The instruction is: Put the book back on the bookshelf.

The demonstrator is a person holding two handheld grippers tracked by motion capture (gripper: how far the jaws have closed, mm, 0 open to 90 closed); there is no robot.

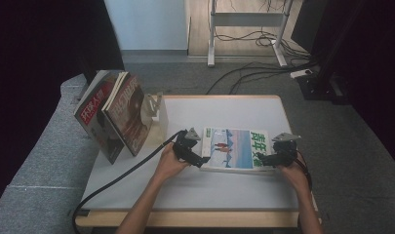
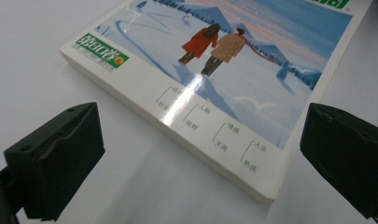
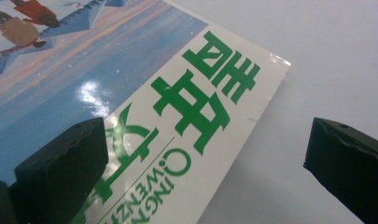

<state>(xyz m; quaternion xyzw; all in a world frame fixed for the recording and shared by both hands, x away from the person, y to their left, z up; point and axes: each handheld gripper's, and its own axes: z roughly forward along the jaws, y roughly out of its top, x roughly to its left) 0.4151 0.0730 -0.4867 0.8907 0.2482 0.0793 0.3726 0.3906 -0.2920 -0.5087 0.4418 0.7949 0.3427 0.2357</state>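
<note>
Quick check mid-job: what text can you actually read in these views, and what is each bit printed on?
"青年文摘" in large green characters: on the cover of the flat magazine, near its edge.
"QINGNIAN WENZHAI", partly cut off: under those characters.
Green label at the cover's corner: too blurred.
Small bracketed green captions: too small.
Two standing magazines: titles unreadable.

I see 2 magazines point(image 1: 114, 114) leaning upright against a white stand point(image 1: 156, 114) at my table's point(image 1: 224, 190) far-left corner.

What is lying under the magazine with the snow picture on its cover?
The magazine lies flat on the white table. Whether anything lies hidden beneath it cannot be seen.
</note>
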